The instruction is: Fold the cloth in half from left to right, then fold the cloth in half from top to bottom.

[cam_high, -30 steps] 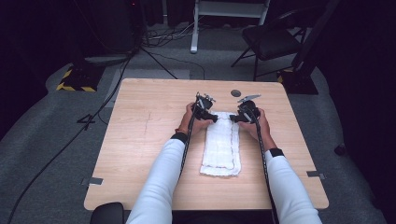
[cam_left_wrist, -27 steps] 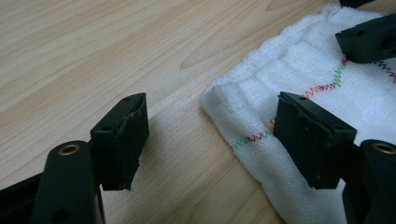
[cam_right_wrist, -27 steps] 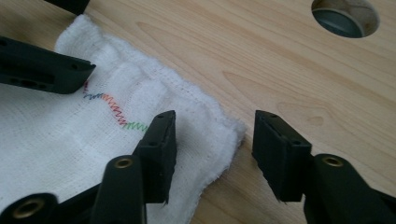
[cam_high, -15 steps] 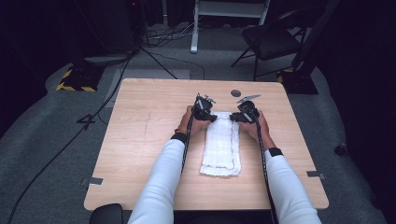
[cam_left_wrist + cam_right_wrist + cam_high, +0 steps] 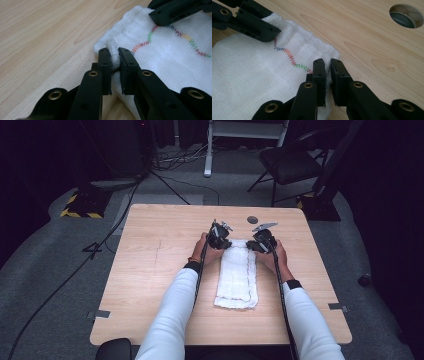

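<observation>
A white folded cloth (image 5: 237,276) with a coloured zigzag stitch lies lengthwise in the middle of the wooden table (image 5: 150,270). My left gripper (image 5: 219,239) is at the cloth's far left corner, shut on a pinch of the white cloth (image 5: 113,53). My right gripper (image 5: 261,241) is at the far right corner, shut on the cloth's edge (image 5: 328,65). In the left gripper view the other gripper's jaw reaches in over the cloth at upper right. The right gripper view has the white cloth (image 5: 257,75) spread to the left, with the other gripper at upper left.
A round hole (image 5: 252,219) (image 5: 406,15) is cut in the table just beyond the right gripper. Cables trail from both grippers along the forearms. A chair (image 5: 290,165) and floor cables (image 5: 170,180) lie beyond the table's far edge.
</observation>
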The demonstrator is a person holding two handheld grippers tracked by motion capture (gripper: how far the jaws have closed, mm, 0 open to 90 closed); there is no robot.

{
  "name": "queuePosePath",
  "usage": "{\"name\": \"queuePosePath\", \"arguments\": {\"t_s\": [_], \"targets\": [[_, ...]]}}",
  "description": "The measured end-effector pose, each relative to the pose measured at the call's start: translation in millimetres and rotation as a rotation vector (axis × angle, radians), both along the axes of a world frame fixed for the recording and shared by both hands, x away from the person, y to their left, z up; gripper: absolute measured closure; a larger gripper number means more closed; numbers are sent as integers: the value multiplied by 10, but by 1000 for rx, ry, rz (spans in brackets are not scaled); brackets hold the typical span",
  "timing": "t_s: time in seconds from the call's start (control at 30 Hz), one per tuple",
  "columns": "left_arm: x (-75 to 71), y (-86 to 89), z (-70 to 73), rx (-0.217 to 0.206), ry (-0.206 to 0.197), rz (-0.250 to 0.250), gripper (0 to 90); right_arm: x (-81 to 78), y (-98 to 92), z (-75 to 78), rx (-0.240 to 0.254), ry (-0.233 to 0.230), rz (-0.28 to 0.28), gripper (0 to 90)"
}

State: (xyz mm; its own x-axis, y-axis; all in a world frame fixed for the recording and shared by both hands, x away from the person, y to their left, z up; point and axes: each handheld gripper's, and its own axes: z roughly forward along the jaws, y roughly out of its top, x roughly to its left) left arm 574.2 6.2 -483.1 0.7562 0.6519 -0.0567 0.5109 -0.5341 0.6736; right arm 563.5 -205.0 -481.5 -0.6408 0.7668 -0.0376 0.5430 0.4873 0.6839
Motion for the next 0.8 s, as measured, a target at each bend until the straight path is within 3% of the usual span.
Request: {"name": "queuePosePath", "arguments": {"t_s": [0.27,0.8], "targets": [[-66,99,179,-36,-46,-25,814,-84,30,174,10,-62,5,834],[-336,175,519,-23,-140,-104,817,-327,-20,422,67,-136,42,836]]}}
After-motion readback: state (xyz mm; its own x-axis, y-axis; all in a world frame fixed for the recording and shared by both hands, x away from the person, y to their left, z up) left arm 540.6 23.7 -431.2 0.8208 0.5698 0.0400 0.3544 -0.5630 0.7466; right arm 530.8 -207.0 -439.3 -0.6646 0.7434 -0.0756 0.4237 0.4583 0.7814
